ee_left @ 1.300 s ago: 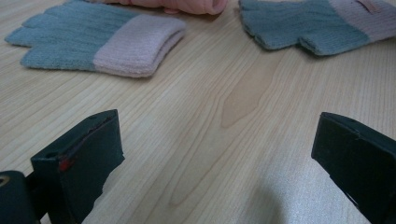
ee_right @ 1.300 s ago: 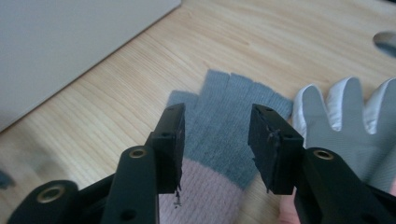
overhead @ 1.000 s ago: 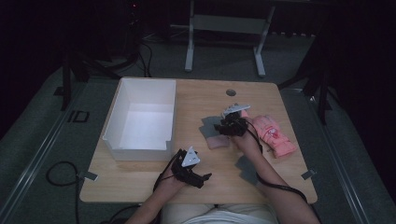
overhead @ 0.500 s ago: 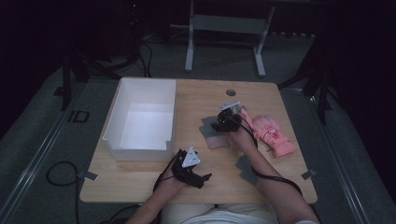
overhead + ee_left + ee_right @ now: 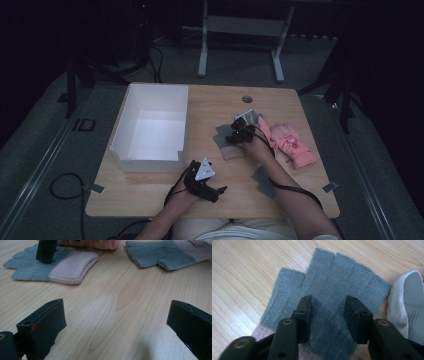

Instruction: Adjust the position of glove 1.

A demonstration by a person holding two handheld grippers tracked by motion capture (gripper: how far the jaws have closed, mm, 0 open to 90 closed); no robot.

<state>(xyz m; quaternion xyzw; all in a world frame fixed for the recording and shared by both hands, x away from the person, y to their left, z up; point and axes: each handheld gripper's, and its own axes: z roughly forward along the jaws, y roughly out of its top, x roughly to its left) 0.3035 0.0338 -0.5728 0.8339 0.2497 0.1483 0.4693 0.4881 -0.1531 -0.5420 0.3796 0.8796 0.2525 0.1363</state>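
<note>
Since the earlier frames the right gripper point(image 5: 234, 136) has been lowered onto the grey fingerless glove point(image 5: 329, 302), while the left gripper point(image 5: 216, 192) has stayed parked near the tabletop's point(image 5: 215, 107) front edge. The glove lies directly beneath the right gripper, finger stubs pointing away and pink cuff back toward the hand, so its long axis runs along the gripper. Its jaws are partly open astride the palm, pinching nothing yet; the left gripper's jaws gape wide and empty.
</note>
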